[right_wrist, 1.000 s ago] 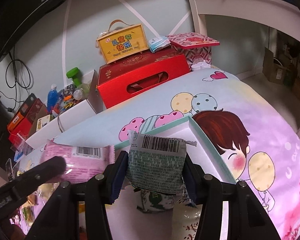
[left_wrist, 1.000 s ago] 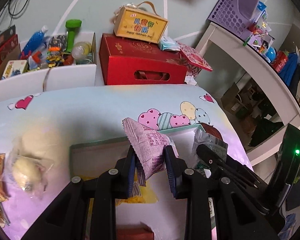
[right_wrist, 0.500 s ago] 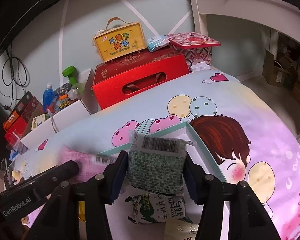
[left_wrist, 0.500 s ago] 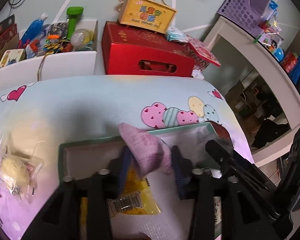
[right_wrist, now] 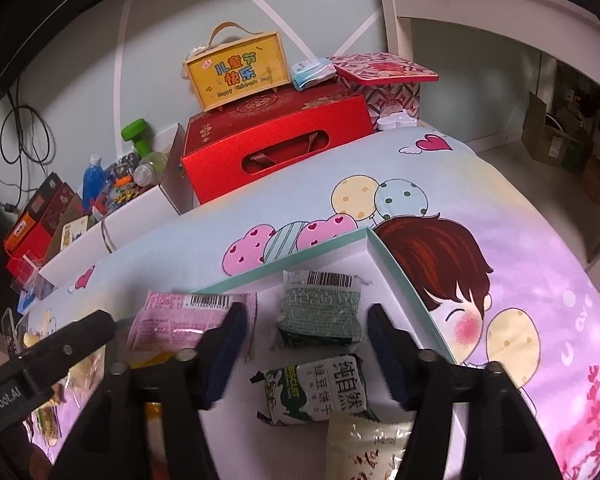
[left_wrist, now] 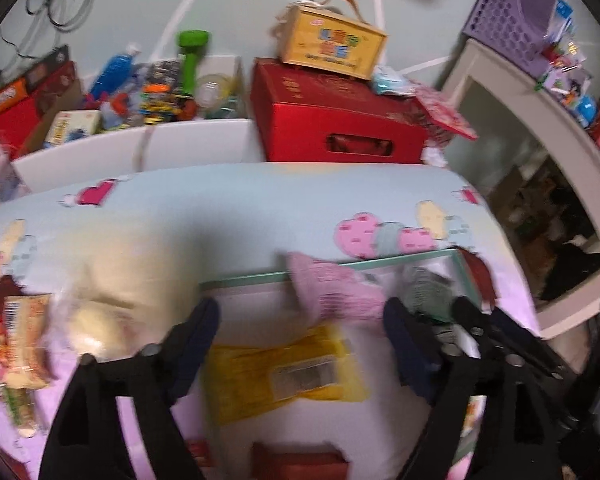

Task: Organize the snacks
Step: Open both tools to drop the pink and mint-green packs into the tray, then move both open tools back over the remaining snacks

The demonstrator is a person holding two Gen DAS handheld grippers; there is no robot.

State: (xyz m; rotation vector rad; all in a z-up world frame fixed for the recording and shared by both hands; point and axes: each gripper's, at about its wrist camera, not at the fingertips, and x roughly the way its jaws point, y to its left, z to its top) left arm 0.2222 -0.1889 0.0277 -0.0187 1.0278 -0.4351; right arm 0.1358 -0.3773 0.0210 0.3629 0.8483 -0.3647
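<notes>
**Entry: snack tray, both packets at the point of release**

**Tongs.** Left tongs [left_wrist: 300,332]: jaws opening, wide apart, nothing pressed; pink packet [right_wrist: 188,322] sits ahead of them, free of the pads. Right tongs [right_wrist: 304,344]: jaws opening, gap visible on both sides of the dark-green packet [right_wrist: 320,312], so no grip there either.

**Risks (judged).**
- Pink packet lies at the tray's far rim [right_wrist: 284,258], its top edge on or over the rim, can't tell which. Could tip out onto the bed cover if nudged by a withdrawing finger.
- Right tongs' left finger [right_wrist: 224,356] overlaps the pink packet's end in the right wrist view. Pulling back could drag it.
- Left & right tongs work close together over one tray; a clash while backing out is possible.
- Left wrist view is blurred, so placement there is hard to confirm.

**Containers & contents.**
- Shallow white tray, teal rim, on cartoon-print bed cover [right_wrist: 520,280]: pink packet (far left), dark-green packet (far right corner area), green-and-white biscuit packet [right_wrist: 320,390] just nearer, yellow packet [left_wrist: 288,368] mid-tray, pale foil packet [right_wrist: 368,452] at near edge.
- Loose snacks [left_wrist: 24,340] outside the tray, left on the cover: not yet sorted.
- White carton [right_wrist: 136,216] beyond the bed: bottles, toys, green dumbbell.
- Red gift box [right_wrist: 276,148]: yellow handled box on top; contents unseen.
</notes>
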